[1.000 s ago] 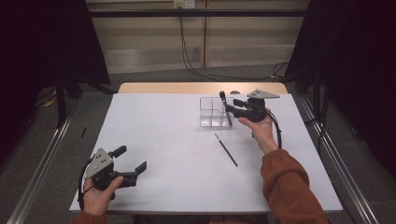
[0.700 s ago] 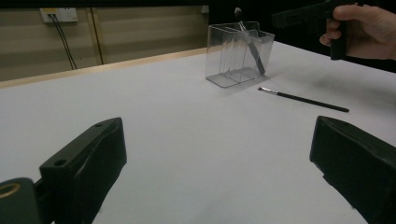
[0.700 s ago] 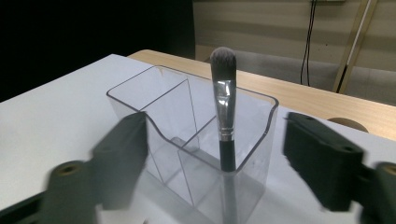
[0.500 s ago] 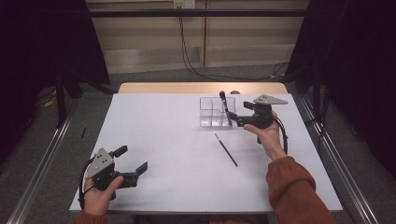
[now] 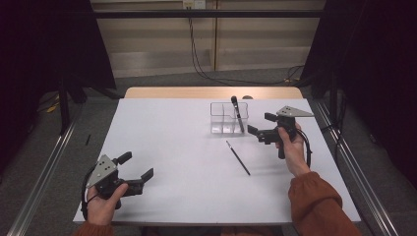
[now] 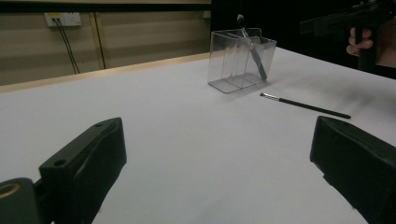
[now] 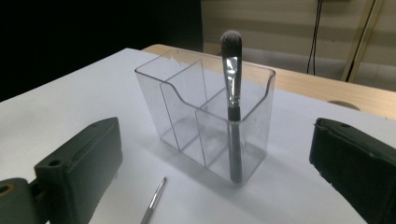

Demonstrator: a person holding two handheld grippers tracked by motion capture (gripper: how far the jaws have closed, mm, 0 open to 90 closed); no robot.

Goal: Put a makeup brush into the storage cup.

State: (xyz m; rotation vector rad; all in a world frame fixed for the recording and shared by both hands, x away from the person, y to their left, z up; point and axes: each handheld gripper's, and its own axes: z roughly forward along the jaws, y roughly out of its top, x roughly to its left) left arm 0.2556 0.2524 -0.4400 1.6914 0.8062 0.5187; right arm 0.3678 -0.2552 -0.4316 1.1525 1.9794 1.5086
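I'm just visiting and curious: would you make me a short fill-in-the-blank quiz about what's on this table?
1. The thick makeup brush stands in the clear ____, bristles up.
2. The thin brush lies flat on the white ____.
3. The right gripper has its jaws ____, with nothing between them.
4. The organizer is split into ____ compartments.

Missing words: organizer; table; open; three

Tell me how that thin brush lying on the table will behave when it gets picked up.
The thin brush looks slim and rigid, so probably stiff and very light. Its round handle lies flat on the smooth white table, so it may roll or skid if nudged. A pinch on something so narrow could slip.
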